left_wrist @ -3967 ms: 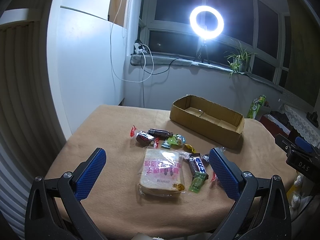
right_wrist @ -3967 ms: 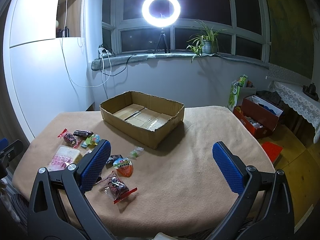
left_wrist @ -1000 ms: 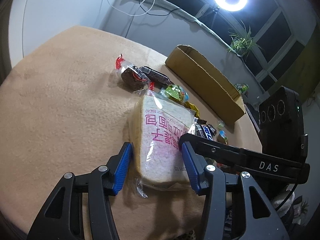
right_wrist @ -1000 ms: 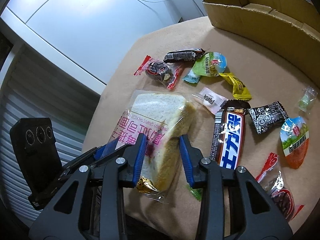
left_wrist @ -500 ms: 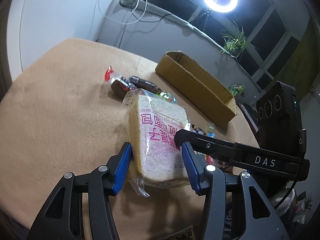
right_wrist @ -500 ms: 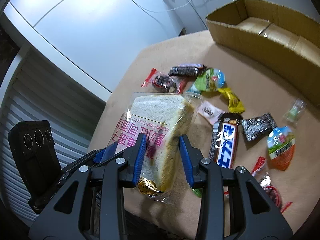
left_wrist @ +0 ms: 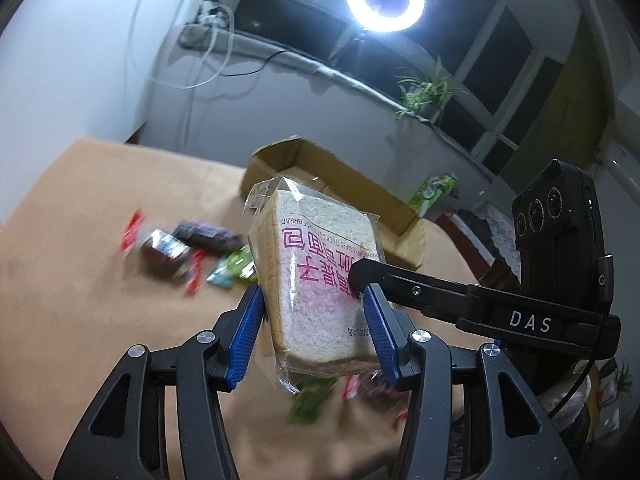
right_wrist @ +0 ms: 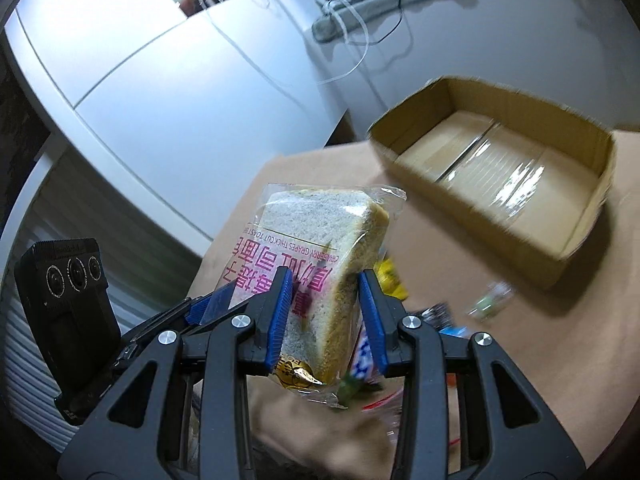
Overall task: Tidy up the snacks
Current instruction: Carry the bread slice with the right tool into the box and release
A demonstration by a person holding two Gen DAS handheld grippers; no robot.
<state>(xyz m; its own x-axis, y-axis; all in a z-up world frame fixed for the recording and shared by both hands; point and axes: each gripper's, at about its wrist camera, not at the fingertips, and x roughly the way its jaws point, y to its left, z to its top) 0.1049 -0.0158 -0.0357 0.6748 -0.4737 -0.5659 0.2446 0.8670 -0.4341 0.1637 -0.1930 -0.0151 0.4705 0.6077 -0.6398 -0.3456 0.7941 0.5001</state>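
Left wrist view: clear-wrapped thick white bread slice (left_wrist: 320, 280), light, soft, crushable; left gripper (left_wrist: 314, 334) and right gripper (right_wrist: 326, 320) each clamp it across opposite edges.

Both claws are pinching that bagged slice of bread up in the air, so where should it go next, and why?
Probably forward to above the open cardboard box for release. The bread packet hangs clear of the table, pinched between the left claw and right claw, and the box looks empty.
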